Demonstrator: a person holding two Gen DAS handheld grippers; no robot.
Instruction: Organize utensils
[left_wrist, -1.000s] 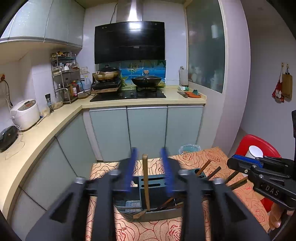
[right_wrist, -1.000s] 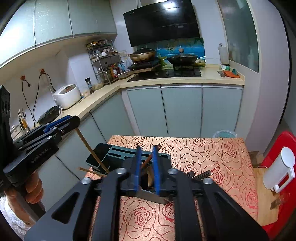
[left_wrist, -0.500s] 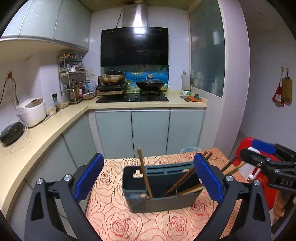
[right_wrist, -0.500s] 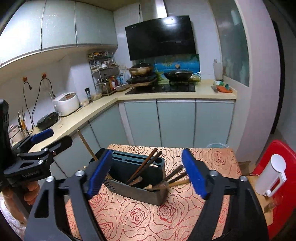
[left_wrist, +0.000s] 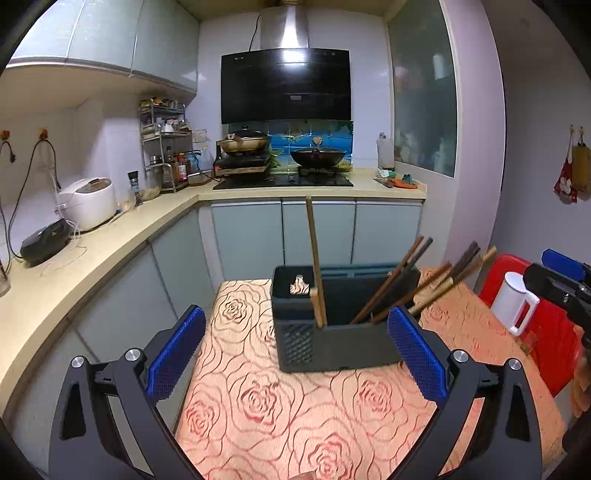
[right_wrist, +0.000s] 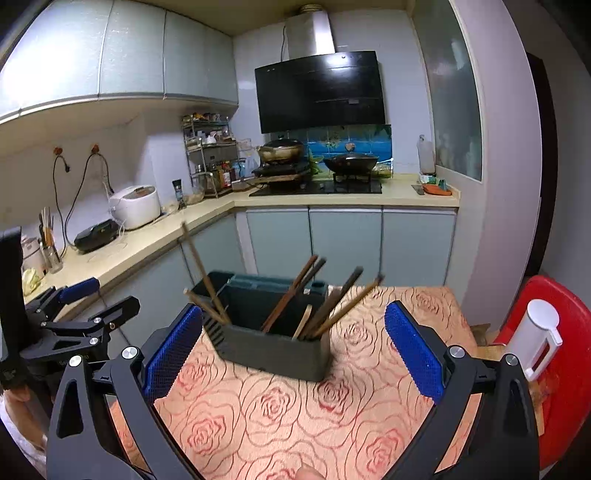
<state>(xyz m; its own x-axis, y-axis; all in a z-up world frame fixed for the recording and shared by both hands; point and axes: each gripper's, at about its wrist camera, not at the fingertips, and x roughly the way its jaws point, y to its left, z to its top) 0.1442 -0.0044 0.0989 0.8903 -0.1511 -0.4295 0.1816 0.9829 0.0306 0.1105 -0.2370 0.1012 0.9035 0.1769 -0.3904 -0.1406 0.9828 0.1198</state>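
The room is a kitchen with a long counter (left_wrist: 110, 243) at 9 o'clock and a stove (left_wrist: 282, 180) at 12 o'clock, and in front is a table (left_wrist: 295, 413) with a rose cloth. On the table, at 12 o'clock from both grippers, stands the dark box (left_wrist: 332, 343), with the sticks (right_wrist: 295, 295) leaning in it so they stay together and do not roll away. The left gripper (left_wrist: 295, 354) and right gripper (right_wrist: 291, 354) are both spread wide and hold nothing, so I think the tidying is nearly done.
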